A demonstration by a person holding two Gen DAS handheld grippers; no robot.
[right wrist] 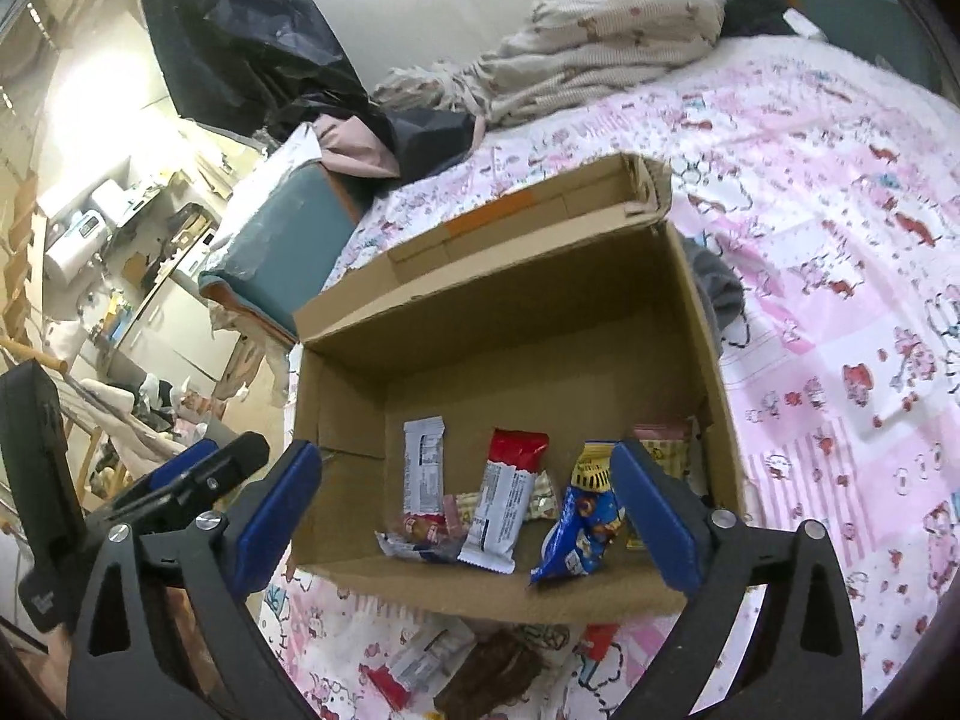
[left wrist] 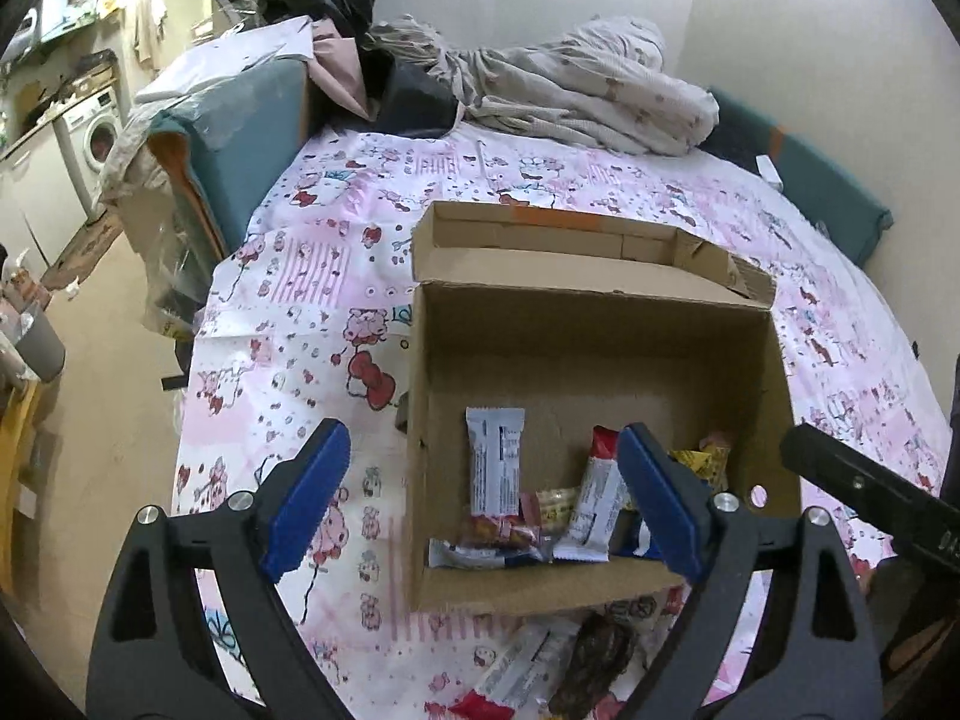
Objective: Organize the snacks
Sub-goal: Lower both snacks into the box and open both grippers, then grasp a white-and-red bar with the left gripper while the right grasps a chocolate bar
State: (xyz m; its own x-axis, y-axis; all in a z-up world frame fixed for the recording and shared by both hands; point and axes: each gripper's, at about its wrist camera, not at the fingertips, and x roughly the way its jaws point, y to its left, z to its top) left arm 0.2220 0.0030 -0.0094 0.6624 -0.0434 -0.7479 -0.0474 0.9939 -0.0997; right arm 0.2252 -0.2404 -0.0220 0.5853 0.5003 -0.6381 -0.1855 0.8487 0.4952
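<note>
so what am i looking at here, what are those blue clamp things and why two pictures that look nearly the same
A person holds a two-finger gripper in each hand, with a fisheye camera on each looking along its blue fingers. One picture is from the left gripper, the other from the right gripper. Both are open and hold nothing. They hang over a cardboard box standing on a pink patterned sheet. Inside lie wrapped snacks, among them a blue packet. A few more snacks lie on the sheet in front of the box.
</note>
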